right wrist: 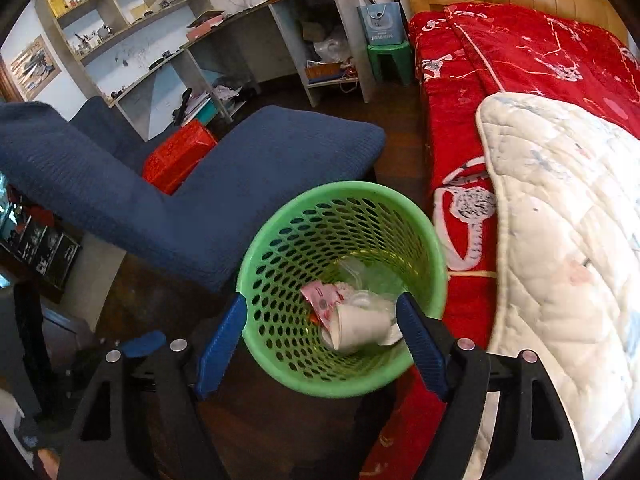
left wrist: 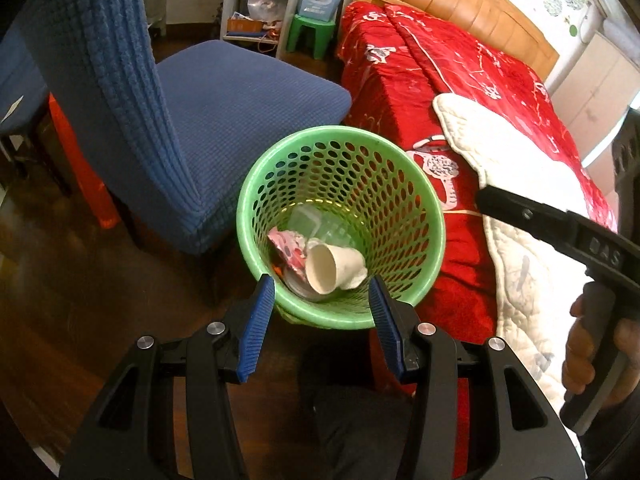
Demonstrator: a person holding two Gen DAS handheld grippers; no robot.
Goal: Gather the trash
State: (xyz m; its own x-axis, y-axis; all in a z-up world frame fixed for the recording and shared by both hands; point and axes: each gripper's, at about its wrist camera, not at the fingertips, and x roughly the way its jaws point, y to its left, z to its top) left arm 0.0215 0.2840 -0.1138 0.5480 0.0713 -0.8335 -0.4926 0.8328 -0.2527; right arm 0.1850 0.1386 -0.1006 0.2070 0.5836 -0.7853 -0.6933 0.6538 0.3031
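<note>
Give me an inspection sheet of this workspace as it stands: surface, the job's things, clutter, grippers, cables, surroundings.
Surface: dark wooden floor; no table in view.
Job's things: green perforated basket stands on the floor between the blue chair and the bed; inside lie a white paper cup on its side, a pink wrapper and clear plastic packaging.
Clutter: no loose trash seen on the floor near the basket.
Grippers: left gripper open, empty, over the basket's near rim; right gripper open, empty, over the basket.
Cables: nothing seen.
Surroundings: white quilt on the red bedspread, shelving, green stool.
</note>
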